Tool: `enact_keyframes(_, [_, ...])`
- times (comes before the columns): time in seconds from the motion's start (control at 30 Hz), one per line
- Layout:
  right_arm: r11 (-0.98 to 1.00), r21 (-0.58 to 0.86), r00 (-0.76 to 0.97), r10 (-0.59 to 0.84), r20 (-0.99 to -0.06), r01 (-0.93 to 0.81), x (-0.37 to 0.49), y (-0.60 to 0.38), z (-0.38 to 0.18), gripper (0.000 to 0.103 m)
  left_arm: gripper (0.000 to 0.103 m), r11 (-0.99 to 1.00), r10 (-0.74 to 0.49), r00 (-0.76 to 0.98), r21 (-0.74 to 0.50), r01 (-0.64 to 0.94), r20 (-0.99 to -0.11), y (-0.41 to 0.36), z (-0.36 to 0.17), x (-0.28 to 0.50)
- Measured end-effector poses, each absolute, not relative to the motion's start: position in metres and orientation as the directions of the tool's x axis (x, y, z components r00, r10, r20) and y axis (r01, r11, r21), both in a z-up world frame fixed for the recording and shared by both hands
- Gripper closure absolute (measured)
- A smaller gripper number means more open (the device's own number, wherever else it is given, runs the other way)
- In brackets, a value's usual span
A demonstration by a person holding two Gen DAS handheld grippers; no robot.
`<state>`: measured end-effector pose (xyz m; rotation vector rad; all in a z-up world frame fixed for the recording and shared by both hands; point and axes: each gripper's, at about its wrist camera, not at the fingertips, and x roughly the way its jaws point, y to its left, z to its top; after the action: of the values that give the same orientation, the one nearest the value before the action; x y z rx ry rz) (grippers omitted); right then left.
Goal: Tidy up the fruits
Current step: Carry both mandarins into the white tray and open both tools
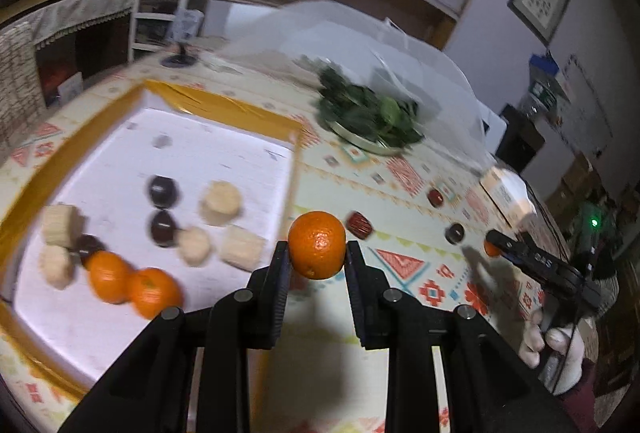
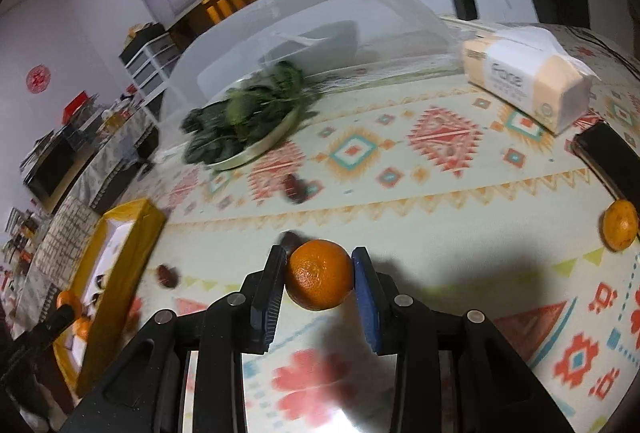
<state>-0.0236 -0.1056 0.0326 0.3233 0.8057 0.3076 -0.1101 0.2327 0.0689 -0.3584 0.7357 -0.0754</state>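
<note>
My left gripper [image 1: 317,247] is shut on an orange [image 1: 317,257], held just right of the yellow-rimmed tray [image 1: 224,105]. On the tray's white floor lie two more oranges [image 1: 108,275] [image 1: 154,291], several dark round fruits [image 1: 162,189] and several pale blocks [image 1: 222,201]. My right gripper [image 2: 319,253] is shut on another orange [image 2: 320,277] above the patterned tablecloth. In the left wrist view it shows far right [image 1: 494,245], in a gloved hand [image 1: 556,349]. A loose orange [image 2: 619,227] lies at the right edge. Red dates [image 1: 360,224] [image 1: 436,196] and a dark fruit [image 1: 455,233] sit on the cloth.
A plate of dark leafy greens [image 2: 248,121] stands at the back under a raised clear dome cover [image 2: 320,13]. A pack of face tissues [image 2: 528,81] lies at the back right, with a black flat object [image 2: 604,153] near it. The tray [image 2: 120,217] is far left.
</note>
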Motion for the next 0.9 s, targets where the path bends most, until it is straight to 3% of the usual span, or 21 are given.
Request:
enact_keyframes(0.43, [0.845,0.347,0.579,0.533,-0.617,-0.407,-0.042,0.045,0.098,0.067,0.077,0.928,-0.117,0.789,-0.349,-0.129,-0.603,0.316,0.089,-0.126])
enact_keyframes(0.67, [0.801,0.321,0.474,0.568,-0.673,-0.505,-0.033,0.139,0.078,0.067,0.077,0.913,-0.074,0.761,-0.351,-0.209,-0.645,0.366,0.073,-0.116])
enact_keyframes(0.9, [0.821,0.274,0.436,0.512,-0.74,-0.501,-0.008,0.19,0.049,0.067,0.077,0.916,-0.063,0.729,-0.329,-0.229,-0.682,0.384,0.062,-0.091])
